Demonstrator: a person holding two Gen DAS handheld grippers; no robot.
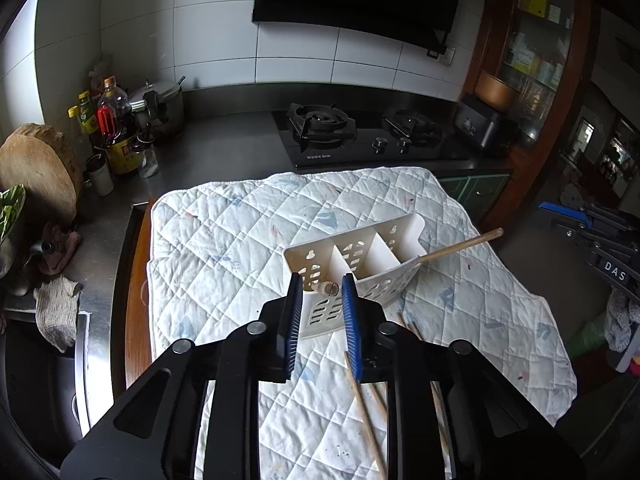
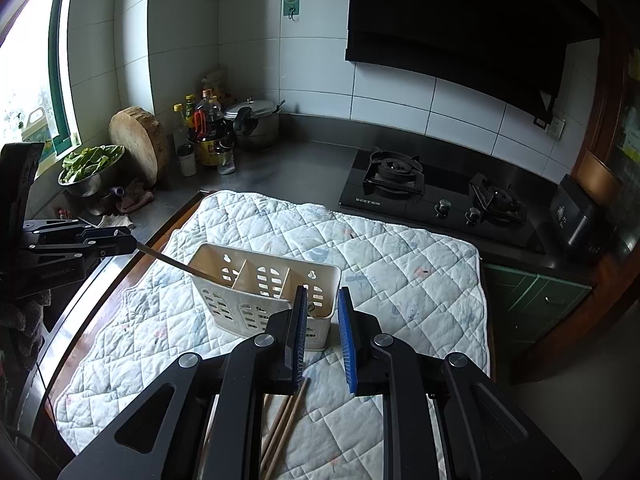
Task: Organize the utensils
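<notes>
**A:** We open on the left wrist view. The left gripper hangs over the near wall of the white utensil caddy, angled down at its left-end slot.

**B:** And the left-end chopstick shows as a foreshortened stub between the fingers, up against the right pad. The jaws are narrow, but we cannot tell whether they are clamping it or just framing it.

**A:** At the caddy's other end, the right-end chopstick leans out over the rim. Nothing is on its free end, so we judge it dropped in and left to rest.

**B:** The loose chopsticks lie on the quilted mat just in front of the caddy, waiting their turn.

**A:** Now the right wrist view. The right gripper hovers at the caddy's right-end slot, pads apart, gripping nothing.

**B:** Released, we'd say. Left of the caddy, that left-end chopstick slants from the other gripper's tips into the slot, steep enough to slide home.

**A:** More sticks to sort, then.
</notes>
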